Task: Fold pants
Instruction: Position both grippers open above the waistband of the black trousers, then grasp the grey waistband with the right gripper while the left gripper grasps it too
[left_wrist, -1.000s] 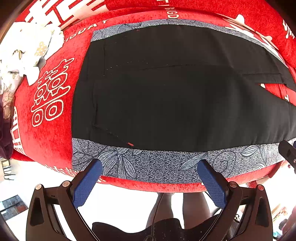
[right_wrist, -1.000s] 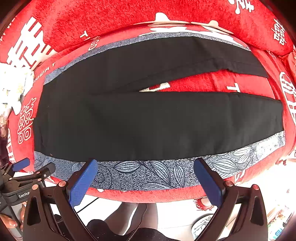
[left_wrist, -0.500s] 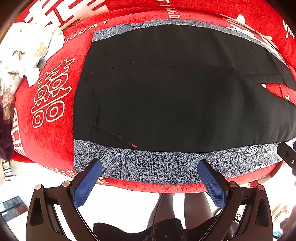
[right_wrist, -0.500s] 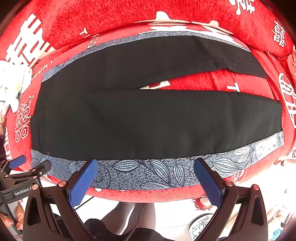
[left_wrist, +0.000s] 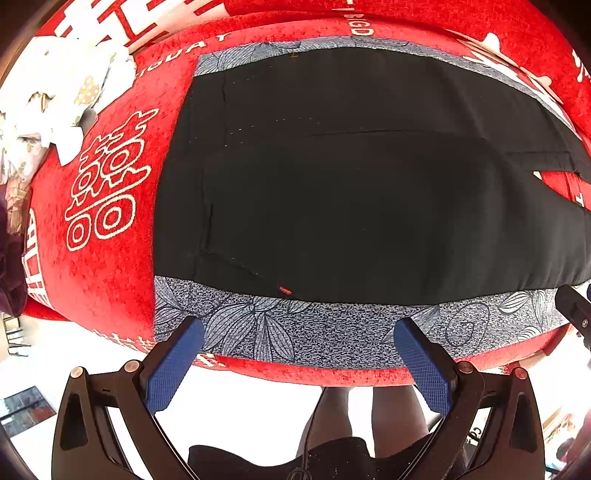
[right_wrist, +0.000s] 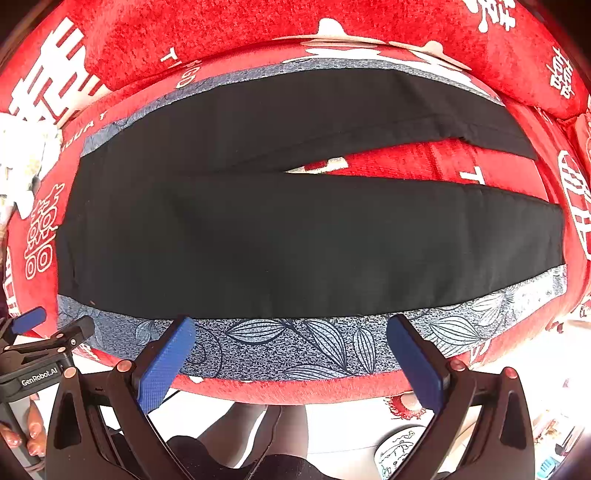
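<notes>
Very little has moved since a second ago: both grippers have crept a touch closer to the near edge, so the black pants sit slightly larger in each view, and nothing has been picked up. The pants lie spread flat on a grey leaf-print cloth over a red sofa seat, waistband toward the left end and the two legs running off to the right, parted in a narrow V with red showing between them. The left gripper hangs wide open just short of the near edge at the waist end, and the right gripper is equally wide open nearer the middle of the near leg; neither touches cloth. A crumpled white floral cloth sits off at the far left, clear of the work. To my eye the step in hand is the first lengthwise fold, bringing one leg onto the other. To do it well, I'd say each gripper should pinch only the pants at the near hem line, not the leaf-print cloth underneath, with one grip at the waist corner and one farther down the leg, then lift and carry both together so the edge stays straight and the seams line up.
</notes>
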